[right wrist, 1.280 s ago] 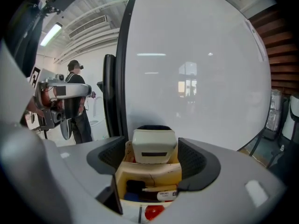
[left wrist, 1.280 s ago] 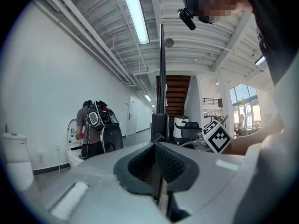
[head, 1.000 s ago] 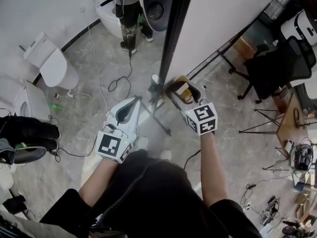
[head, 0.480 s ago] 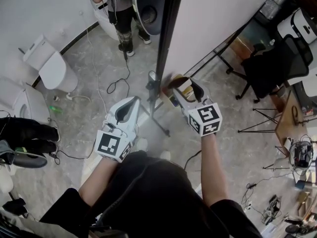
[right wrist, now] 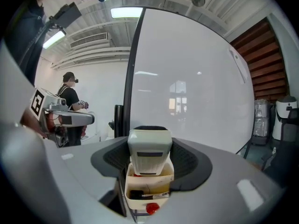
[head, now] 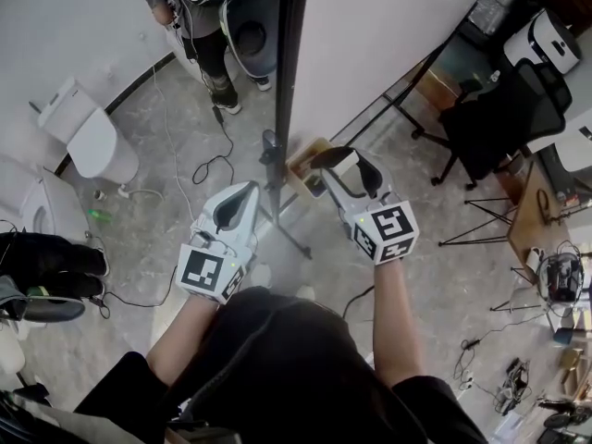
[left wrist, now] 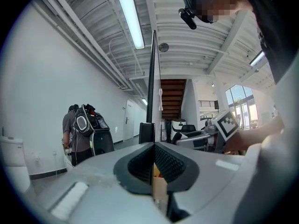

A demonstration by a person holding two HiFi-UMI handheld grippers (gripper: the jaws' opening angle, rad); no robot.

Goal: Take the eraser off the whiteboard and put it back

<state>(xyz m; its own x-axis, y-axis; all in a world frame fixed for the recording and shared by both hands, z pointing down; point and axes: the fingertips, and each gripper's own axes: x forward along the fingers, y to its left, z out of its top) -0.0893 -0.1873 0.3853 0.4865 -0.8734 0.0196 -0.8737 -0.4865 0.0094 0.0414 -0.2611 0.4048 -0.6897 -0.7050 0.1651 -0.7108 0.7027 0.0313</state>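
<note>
Left gripper (head: 245, 197): clenched on nothing, parked left of the board's black frame post (head: 289, 63). Marker tray (right wrist: 149, 183): directly under the eraser. Eraser (right wrist: 149, 146): off the board, clamped between the right gripper's (head: 347, 169) pads across its pale plastic sides. Its dark felt face points at the whiteboard (right wrist: 201, 78), not touching. Handling guess: light, with a stiff shell and soft felt, not fragile. The smooth plastic could slip if tilted, so a mid-body side grip looks right; stay off the felt. Putting it back likely needs the felt flat on the board. Can't confirm what holds it there.
</note>
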